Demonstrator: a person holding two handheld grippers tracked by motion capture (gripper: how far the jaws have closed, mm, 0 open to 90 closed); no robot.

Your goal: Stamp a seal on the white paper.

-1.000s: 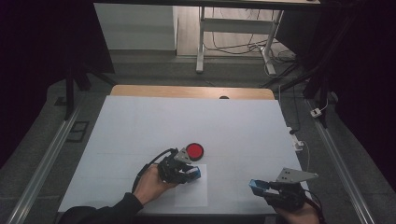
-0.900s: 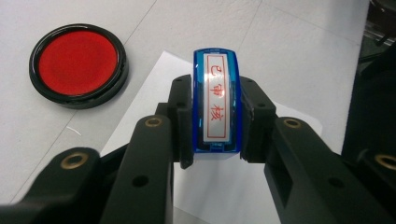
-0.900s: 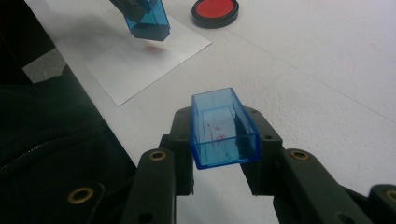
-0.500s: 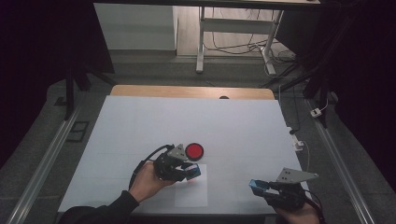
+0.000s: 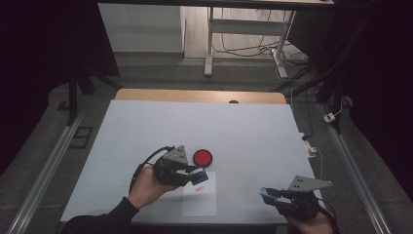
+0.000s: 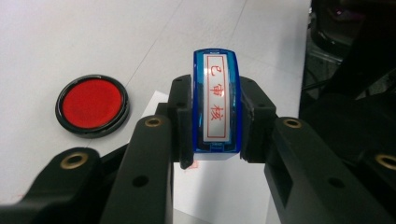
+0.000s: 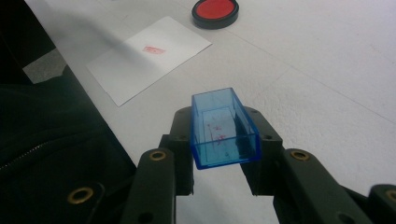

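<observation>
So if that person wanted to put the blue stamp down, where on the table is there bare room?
Most of the white table is bare: the whole far half beyond the red ink pad, and the stretch between the paper sheet and the right tool. It is crowded only around the left tool, where stamp, pad and paper sit close together.

The white table (image 5: 146, 126) bears a red ink pad (image 5: 202, 157) and stamped paper (image 5: 200, 200).

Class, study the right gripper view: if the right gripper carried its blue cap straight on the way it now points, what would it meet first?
Probably the bare white table. The right gripper, shut on the blue cap, aims between the stamped paper and the red ink pad; depth is hard to judge.
</observation>
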